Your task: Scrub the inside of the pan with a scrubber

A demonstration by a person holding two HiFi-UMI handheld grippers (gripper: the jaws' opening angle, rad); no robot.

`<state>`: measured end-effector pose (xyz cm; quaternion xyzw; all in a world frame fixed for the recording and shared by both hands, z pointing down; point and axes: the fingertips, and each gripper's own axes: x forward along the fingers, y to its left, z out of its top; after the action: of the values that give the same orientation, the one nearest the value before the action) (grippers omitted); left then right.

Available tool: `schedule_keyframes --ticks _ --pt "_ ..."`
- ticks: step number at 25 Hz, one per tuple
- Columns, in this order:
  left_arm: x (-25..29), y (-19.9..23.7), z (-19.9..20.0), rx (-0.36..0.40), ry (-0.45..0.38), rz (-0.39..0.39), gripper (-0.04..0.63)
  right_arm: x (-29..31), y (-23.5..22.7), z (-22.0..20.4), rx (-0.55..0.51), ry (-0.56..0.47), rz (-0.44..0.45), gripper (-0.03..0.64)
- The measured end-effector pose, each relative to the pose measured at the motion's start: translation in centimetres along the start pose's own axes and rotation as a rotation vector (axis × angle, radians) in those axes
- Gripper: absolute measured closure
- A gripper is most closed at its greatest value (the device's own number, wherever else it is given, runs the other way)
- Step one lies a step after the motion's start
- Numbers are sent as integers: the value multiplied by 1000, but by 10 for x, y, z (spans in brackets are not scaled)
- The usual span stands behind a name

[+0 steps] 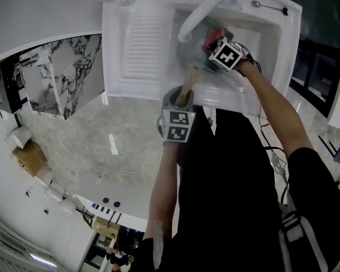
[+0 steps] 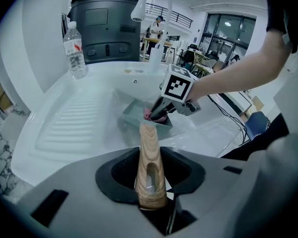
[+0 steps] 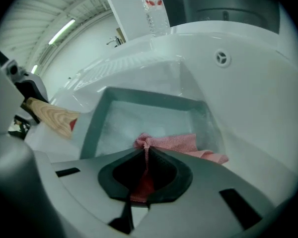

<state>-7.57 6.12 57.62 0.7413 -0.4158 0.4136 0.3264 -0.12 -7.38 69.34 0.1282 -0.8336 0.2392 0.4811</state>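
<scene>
We are in the scrubbing step itself. Our right gripper (image 3: 145, 177) pinches a pink checked scrubbing cloth (image 3: 184, 144), jaws pressed together on a bunched fold, and the cloth's loose end lies on the pan's floor at the lower centre of the right gripper view. Our left gripper (image 2: 150, 180) clamps the pan's wooden handle (image 2: 148, 152), jaws closed against its sides, which steadies the pan.

The pan (image 3: 95, 120) sits in the basin of the white sink (image 1: 130, 67), at the upper centre of the head view, close by the tap (image 1: 207, 10). Next, we judge, the cloth should be pressed flat and swept across the floor and into the corners, while the handle grip resists the push.

The pan is square, grey-green and shallow-walled. Its floor looks wet and filmy, perhaps soapy.
</scene>
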Motion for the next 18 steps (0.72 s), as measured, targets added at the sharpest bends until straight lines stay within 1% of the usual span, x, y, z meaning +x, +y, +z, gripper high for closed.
schedule_keyframes --ticks 4,7,8,10,11,13,16,18 --pt "0 2 0 6 0 1 446 -2 30 4 15 -43 194 581" --pt "2 1 1 6 -4 3 446 -8 54 2 -39 -22 359 581" --pt "2 0 1 3 -4 4 446 -10 59 -1 -72 -6 395 581" --pt "1 -1 1 1 -3 3 446 -12 65 -6 -124 22 429 580" --pt "0 0 1 1 -2 3 446 -12 63 -8 -135 29 425 580" --pt "0 1 0 1 0 6 446 -9 54 -8 -137 20 372 577" --pt "0 1 0 0 0 9 446 -4 31 -8 -138 -7 230 577" --pt "1 0 1 -2 -1 7 446 -1 12 -12 -147 -2 132 577"
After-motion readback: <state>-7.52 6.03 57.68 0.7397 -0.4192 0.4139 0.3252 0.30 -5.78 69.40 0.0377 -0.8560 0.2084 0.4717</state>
